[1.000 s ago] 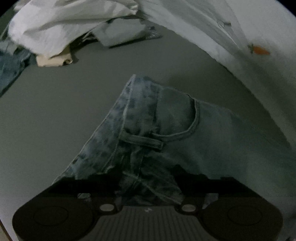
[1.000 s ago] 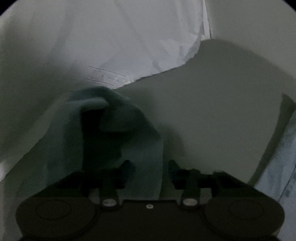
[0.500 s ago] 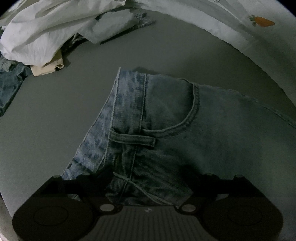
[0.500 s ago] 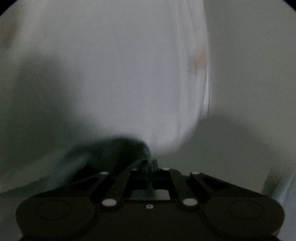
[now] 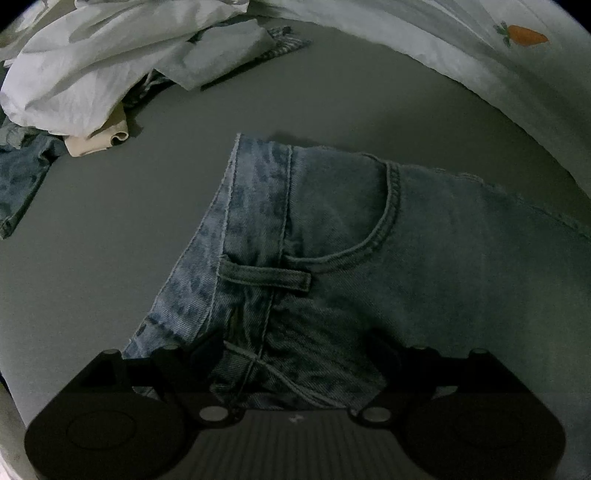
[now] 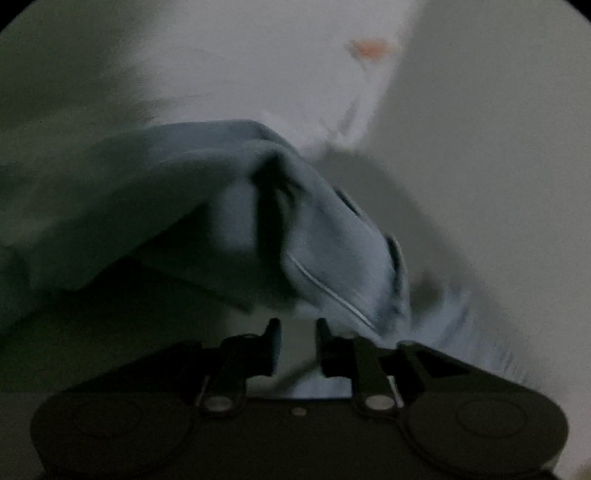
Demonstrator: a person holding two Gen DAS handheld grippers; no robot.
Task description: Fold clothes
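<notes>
A pair of light blue jeans lies on the grey surface, waistband to the left, with a belt loop and a front pocket showing. My left gripper hangs over the waistband, open wide, with denim under and between its fingers but not pinched. The right wrist view is blurred. It shows a raised fold of the jeans just past my right gripper. Its jaws are opening, with a narrow gap and no cloth pressed between the tips.
A heap of white cloth sits at the far left, with a beige garment and another denim piece beside it. A white sheet with a carrot print borders the far right side.
The left jaws spread wider and the jeans' waist settled flat. The right jaws went from parted to shut on the denim fold, then parted again, and that view swung across the jeans.
</notes>
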